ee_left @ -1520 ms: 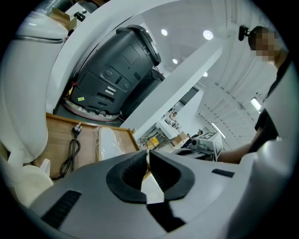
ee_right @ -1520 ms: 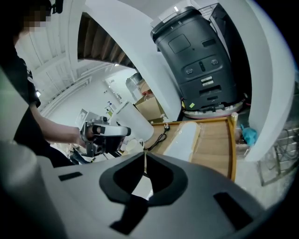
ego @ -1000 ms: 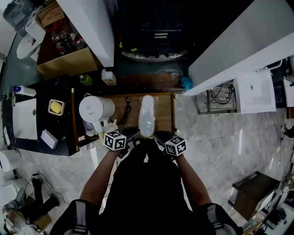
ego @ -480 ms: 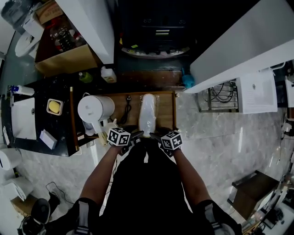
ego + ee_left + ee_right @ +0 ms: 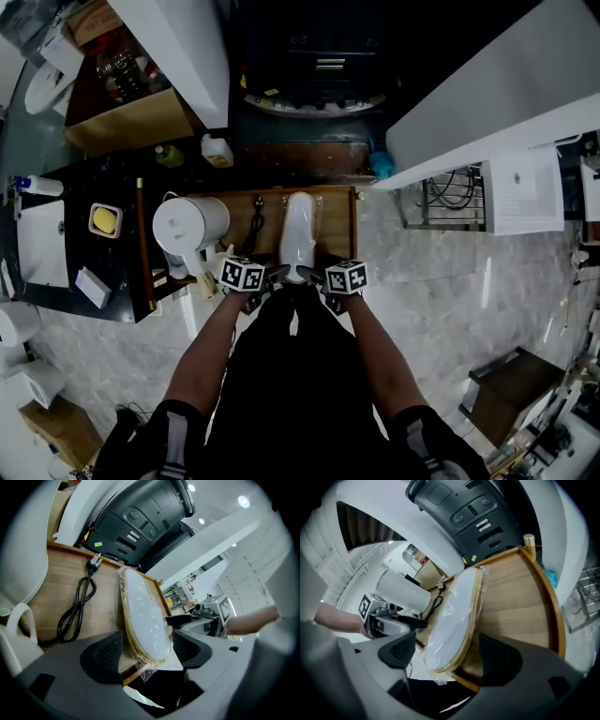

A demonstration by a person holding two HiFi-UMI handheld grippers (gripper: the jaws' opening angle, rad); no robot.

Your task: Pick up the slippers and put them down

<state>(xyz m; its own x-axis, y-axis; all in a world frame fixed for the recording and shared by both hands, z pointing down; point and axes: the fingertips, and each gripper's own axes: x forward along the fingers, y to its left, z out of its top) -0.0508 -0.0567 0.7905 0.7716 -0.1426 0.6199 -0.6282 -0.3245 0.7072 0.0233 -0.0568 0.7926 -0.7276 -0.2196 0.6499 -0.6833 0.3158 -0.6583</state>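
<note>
The pair of white slippers (image 5: 299,234), wrapped in clear plastic with a tan sole edge, lies lengthwise on the wooden table top (image 5: 334,225). Its heel end sticks out a little over the near edge. My left gripper (image 5: 272,276) and right gripper (image 5: 320,276) flank that heel from either side. In the left gripper view the slippers (image 5: 143,620) run between the left gripper's (image 5: 146,651) wide jaws, which have just been opening. In the right gripper view the slippers (image 5: 452,616) likewise sit between the right gripper's (image 5: 449,651) jaws, also just opened. No pad presses on the wrap.
A white kettle (image 5: 190,223) stands on the table's left end, with a black cord and plug (image 5: 257,225) between it and the slippers. A black machine (image 5: 314,66) sits behind the table. White counters rise on both sides, and marble floor lies to the right.
Both marker cubes have drawn inward and closer to the table's near edge. The slippers lie in the same spot on the wood.
</note>
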